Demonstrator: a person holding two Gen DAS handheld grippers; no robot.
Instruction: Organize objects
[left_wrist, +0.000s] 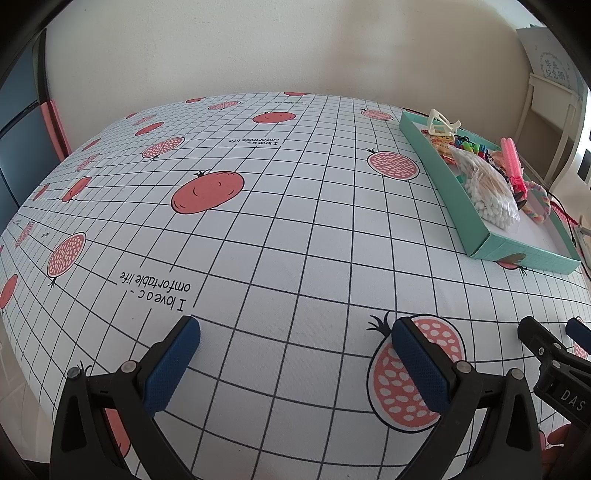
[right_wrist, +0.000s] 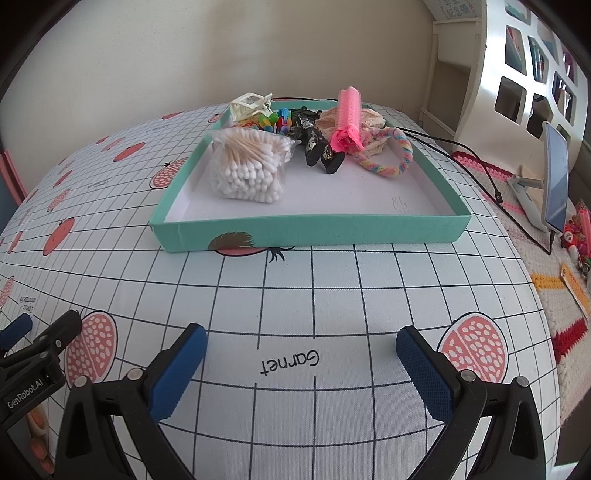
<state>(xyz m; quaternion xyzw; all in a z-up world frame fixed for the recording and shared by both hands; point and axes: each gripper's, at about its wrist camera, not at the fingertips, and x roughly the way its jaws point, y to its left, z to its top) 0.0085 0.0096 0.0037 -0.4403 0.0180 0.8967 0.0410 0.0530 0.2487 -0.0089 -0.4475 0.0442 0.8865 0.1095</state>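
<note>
The left tool (left_wrist: 295, 363) and the right tool (right_wrist: 301, 365) are both held with jaws spread wide and nothing between them, low over the near part of the counter (left_wrist: 295, 221), which is covered by a gridded cloth printed with pomegranates. No loose item is seen on the cloth in either view. The teal tray (right_wrist: 314, 230) is set well ahead of the right tool and to the far right of the left one. Inside it, toward the back, the items are gathered: a bag of cotton swabs (right_wrist: 247, 166), a pastel braided hair tie (right_wrist: 391, 158), a pink hair roller (right_wrist: 347, 118), dark hair clips (right_wrist: 317, 147), a white claw clip (right_wrist: 249, 103) on the far rim, and small coloured clips (right_wrist: 280, 120). The front of the tray is bare. The collection is judged to be essentially complete; any remaining work would appear limited to withdrawal, though the area beyond the counter edge cannot be assessed.
</note>
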